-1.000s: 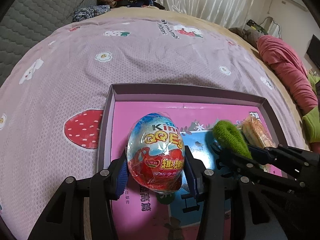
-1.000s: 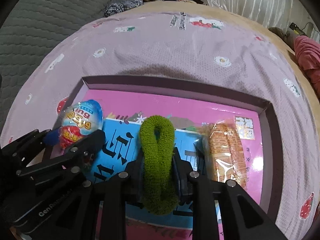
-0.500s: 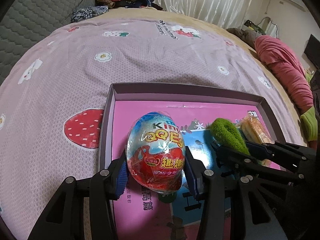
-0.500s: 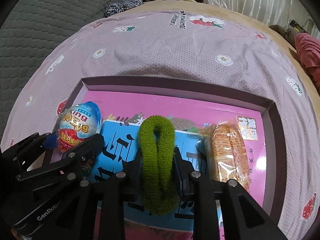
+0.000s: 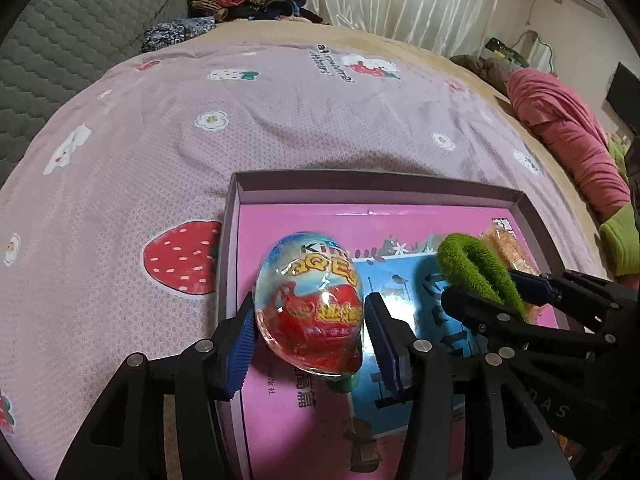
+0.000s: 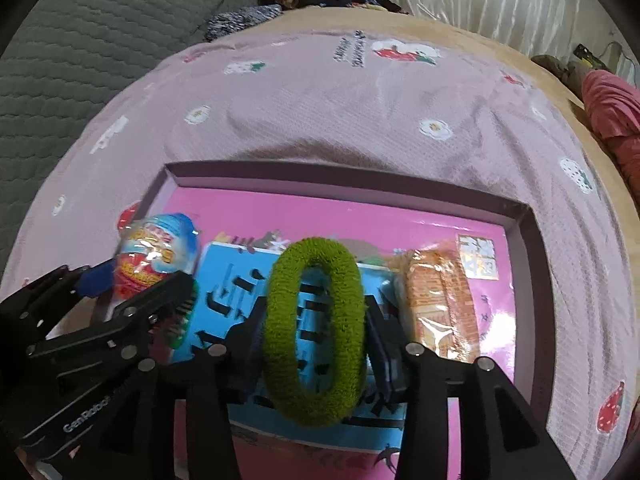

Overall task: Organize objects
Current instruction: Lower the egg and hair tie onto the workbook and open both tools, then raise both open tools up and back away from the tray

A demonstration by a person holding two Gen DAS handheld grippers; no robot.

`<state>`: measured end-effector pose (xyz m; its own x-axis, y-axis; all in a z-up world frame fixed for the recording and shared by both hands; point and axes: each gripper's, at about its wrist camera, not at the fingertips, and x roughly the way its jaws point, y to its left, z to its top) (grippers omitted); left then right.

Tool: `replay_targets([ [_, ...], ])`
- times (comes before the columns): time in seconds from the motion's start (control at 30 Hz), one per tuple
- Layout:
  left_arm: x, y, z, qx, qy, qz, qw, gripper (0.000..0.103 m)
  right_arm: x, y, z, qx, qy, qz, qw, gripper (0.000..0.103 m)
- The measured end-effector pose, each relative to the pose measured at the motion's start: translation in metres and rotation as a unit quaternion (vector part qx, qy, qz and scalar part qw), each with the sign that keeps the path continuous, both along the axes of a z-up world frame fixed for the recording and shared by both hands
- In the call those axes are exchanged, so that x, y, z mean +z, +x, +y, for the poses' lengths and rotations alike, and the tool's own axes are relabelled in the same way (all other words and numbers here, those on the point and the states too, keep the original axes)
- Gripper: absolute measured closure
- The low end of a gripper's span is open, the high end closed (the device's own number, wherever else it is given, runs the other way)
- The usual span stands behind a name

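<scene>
Rounder now, that green hair tie [image 6: 314,336]: a second ago it was squashed into a narrow loop, and it has sprung out into a wide oval as the right gripper [image 6: 316,344] lets go, jaws opening with the tie between them and a gap showing on either side. Both hands have held their place.

Working left to right across the tray [image 5: 376,182], a shallow purple-walled box with a pink and blue printed floor, lying on the strawberry bedsheet [image 5: 240,120]. At the tray's left side, the wrapped toy egg [image 5: 310,308] sits between the blue pads of the left gripper [image 5: 310,332]; those jaws are easing apart too. The left pad is at the egg's wrapper, the right one looks just clear, so this is a loosening hold at best. The egg's lower end is over the pink floor. Mid-tray, the hair tie hangs over the blue panel. Just right of it, near the tray's right wall, lies a wrapped snack packet [image 6: 438,304], flat on the floor.
</scene>
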<state>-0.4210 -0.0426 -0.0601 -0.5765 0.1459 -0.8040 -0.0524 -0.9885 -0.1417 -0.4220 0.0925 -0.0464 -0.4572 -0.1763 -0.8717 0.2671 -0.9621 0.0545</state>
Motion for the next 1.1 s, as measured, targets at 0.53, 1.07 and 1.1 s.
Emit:
replay_targets([
  [0.53, 0.01, 0.006, -0.008, 0.009, 0.005, 0.015, 0.9998, 0.039, 0.005, 0.0, 0.009, -0.02, -0.003, 0.008, 1.0, 0.039],
  [1.07, 0.022, 0.013, -0.01, 0.015, 0.002, 0.026, 0.9995, 0.028, 0.029, 0.01, 0.02, -0.038, 0.001, 0.038, 0.999, 0.014],
  [1.1, 0.022, 0.014, -0.01, 0.016, 0.002, 0.025, 0.9996, 0.028, 0.032, 0.011, 0.021, -0.038, -0.004, 0.04, 0.998, 0.01],
])
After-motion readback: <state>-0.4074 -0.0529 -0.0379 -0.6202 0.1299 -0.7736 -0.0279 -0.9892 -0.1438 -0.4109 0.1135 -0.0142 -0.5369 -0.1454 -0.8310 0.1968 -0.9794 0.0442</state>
